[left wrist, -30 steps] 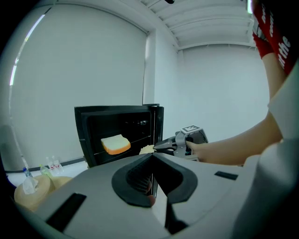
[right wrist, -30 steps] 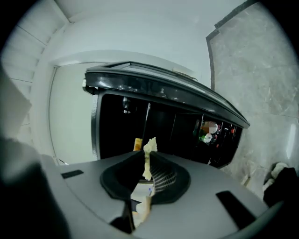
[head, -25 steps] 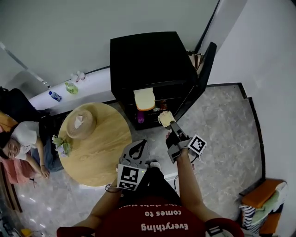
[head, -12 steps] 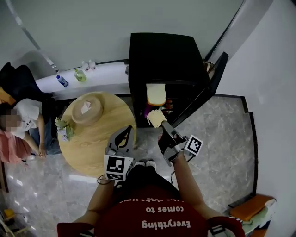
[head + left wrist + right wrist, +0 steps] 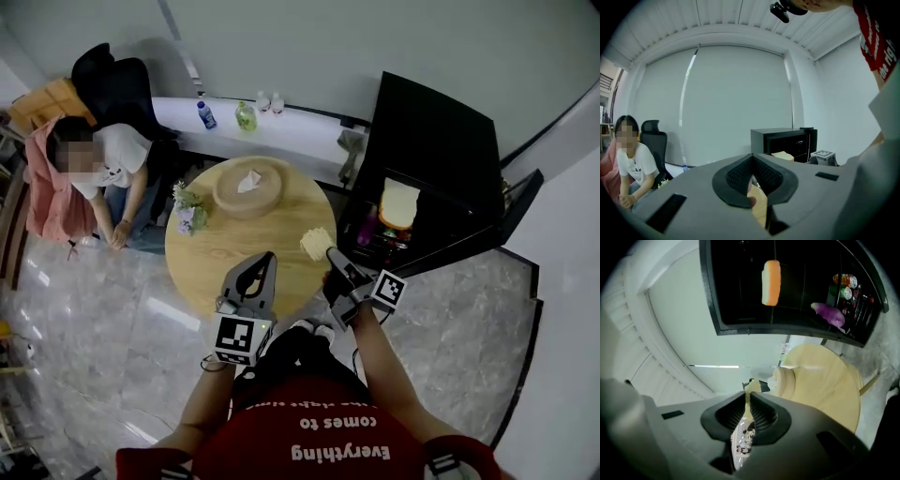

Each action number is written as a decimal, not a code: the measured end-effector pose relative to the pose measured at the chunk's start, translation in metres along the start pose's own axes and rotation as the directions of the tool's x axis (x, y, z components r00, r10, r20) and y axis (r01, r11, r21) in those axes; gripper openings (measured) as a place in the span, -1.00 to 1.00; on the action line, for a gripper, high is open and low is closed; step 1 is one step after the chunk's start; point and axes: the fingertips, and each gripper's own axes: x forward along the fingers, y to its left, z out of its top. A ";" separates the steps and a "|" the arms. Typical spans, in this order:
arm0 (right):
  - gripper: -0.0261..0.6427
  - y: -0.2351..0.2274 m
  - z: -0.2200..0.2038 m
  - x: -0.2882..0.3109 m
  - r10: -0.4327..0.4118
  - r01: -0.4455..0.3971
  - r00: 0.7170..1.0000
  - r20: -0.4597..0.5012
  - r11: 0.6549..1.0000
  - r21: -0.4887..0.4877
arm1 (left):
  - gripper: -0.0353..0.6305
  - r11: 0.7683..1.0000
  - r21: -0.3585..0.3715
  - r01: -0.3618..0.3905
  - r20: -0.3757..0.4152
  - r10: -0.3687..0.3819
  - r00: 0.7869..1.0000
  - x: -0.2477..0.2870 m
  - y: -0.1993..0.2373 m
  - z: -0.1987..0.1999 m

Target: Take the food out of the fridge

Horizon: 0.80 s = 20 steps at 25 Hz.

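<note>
Your right tool (image 5: 328,258) was clamped on the pale, flat food slice (image 5: 313,243), holding it above the round counter's (image 5: 225,267) edge near the open fridge (image 5: 436,131). Your left tool (image 5: 266,259) was closed and empty.

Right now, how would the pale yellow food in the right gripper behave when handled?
The pale yellow food looks thin edge-on in the right gripper, so it is probably light. It stands out past the jaws without drooping, so likely stiff. Being flat, it should not roll.

Head view steeply down, gripper views along their jaws, all sharing fridge (image 5: 436,141)
</note>
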 end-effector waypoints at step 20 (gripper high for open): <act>-0.80 -0.173 -0.044 0.023 -0.412 0.432 0.898 -0.156 0.893 0.130 | -0.88 0.980 -0.069 -0.187 -0.028 0.186 0.982 -0.062 0.050 -0.024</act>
